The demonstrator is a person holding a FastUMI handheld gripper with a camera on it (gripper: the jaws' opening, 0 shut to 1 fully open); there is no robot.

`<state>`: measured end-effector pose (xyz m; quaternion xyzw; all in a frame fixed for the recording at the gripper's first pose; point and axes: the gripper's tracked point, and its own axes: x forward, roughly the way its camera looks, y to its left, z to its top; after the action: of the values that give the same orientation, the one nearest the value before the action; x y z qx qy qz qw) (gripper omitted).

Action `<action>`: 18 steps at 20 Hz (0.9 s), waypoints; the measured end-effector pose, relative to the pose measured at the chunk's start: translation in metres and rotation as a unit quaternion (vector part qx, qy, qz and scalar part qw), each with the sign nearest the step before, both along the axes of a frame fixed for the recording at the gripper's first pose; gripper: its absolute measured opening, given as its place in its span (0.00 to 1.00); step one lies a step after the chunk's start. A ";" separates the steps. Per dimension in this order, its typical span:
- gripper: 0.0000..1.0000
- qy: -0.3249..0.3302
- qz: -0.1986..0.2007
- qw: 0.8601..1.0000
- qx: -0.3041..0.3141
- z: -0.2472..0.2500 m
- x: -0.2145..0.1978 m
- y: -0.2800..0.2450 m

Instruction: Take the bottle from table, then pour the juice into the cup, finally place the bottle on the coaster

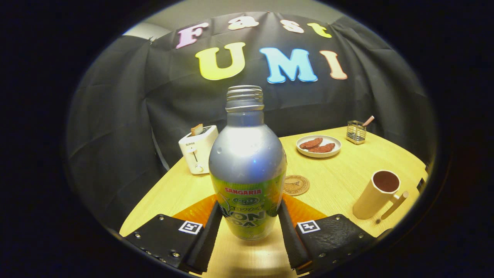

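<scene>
An uncapped silver bottle (247,162) with a green label stands upright between my two fingers, and my gripper (249,220) is shut on its lower body. The bottle's base hangs a little above the wooden table (339,181). A round cork coaster (296,185) lies just beyond the bottle, slightly to its right. Farther right stands a tall cream cup (376,195) with a handle; its inside looks dark.
A white toaster (198,153) holding a slice of bread sits at the table's far left. A plate (318,146) with brown food pieces and a small wire holder (356,132) are at the back. The table's left edge runs close beside the toaster.
</scene>
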<state>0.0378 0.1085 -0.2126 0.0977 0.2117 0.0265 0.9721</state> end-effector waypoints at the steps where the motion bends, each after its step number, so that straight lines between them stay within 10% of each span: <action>1: 0.75 -0.001 -0.007 1.000 0.012 0.000 -0.001 -0.006; 18: 0.75 0.021 -0.086 0.981 0.171 -0.008 -0.010 -0.068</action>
<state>0.0282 0.0404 -0.2210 0.2812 0.2154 -0.0231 0.9349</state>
